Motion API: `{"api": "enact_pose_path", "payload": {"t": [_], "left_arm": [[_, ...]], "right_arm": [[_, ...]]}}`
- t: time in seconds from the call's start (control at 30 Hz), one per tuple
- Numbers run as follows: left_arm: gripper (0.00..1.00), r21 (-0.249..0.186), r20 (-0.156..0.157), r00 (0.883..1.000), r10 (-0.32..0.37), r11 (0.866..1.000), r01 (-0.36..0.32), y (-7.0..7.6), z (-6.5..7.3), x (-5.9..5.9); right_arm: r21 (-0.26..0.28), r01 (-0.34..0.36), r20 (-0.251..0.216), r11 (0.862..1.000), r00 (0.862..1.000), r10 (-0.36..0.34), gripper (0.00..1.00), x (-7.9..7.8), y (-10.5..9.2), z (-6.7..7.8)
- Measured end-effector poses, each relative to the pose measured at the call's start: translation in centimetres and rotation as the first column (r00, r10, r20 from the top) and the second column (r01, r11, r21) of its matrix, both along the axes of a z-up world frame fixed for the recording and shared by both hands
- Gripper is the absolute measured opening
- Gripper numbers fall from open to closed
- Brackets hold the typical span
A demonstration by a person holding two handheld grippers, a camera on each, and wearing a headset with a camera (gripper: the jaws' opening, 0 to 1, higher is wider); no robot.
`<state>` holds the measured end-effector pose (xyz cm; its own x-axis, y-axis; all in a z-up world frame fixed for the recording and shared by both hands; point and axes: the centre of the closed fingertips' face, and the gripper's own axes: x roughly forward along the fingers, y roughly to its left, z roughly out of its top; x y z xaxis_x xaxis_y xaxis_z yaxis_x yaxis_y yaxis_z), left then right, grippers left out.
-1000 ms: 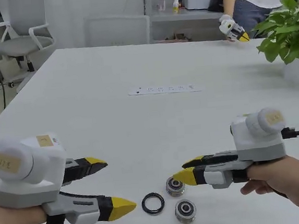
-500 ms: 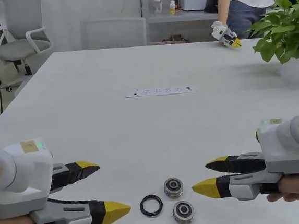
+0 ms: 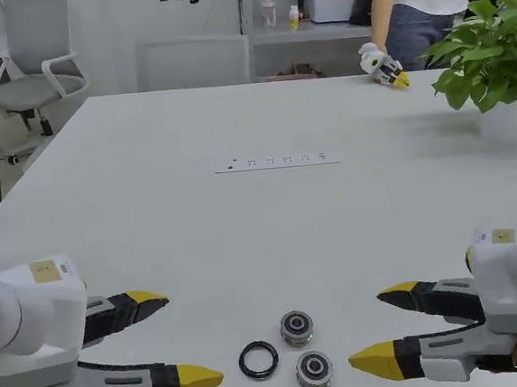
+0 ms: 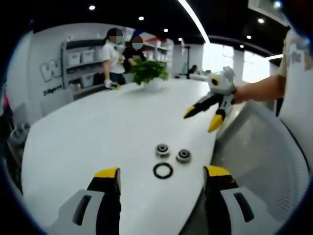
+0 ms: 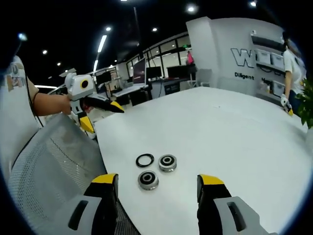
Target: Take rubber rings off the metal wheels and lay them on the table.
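Two metal wheels lie near the table's front edge: one [image 3: 296, 327] farther, one [image 3: 314, 368] nearer. A loose black rubber ring [image 3: 258, 359] lies flat just left of them. In the left gripper view the ring [image 4: 163, 170] sits before the wheels [image 4: 162, 150] [image 4: 184, 155]; in the right gripper view the ring [image 5: 145, 160] lies left of the wheels [image 5: 167, 162] [image 5: 147, 179]. My left gripper [image 3: 176, 341] hangs open at the lower left, empty. My right gripper [image 3: 390, 327] is open at the lower right, empty. Both are well clear of the parts.
A potted plant [image 3: 486, 56] stands at the table's right. A white strip [image 3: 277, 162] lies mid-table. A person [image 3: 409, 4] with another gripper [image 3: 381, 64] stands at the far edge. Chairs [image 3: 26, 69] stand at the back left.
My right gripper has drawn back to the right, away from the wheels. The left gripper has drifted slightly lower. Wheels and ring lie as before.
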<state>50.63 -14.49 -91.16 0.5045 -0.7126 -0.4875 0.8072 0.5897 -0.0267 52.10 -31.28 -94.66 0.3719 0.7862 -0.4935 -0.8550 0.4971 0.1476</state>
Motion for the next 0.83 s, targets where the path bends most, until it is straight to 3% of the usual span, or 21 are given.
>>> {"api": "enact_pose_path", "payload": {"t": [0.33, 0.83], "left_arm": [[0.72, -0.007, -0.004, 1.000, 0.029, 1.000, -0.029, 0.9, -0.2, -0.3], [0.73, -0.004, 0.002, 0.999, 0.037, 0.999, -0.037, 1.0, 0.0, -0.5]], "right_arm": [[-0.008, 0.031, 0.007, 0.999, 0.999, -0.031, 0.67, -0.5, -1.5, -0.4], [-0.010, 0.057, 0.007, 0.998, 0.998, -0.057, 0.70, -1.0, -2.4, -0.6]]}}
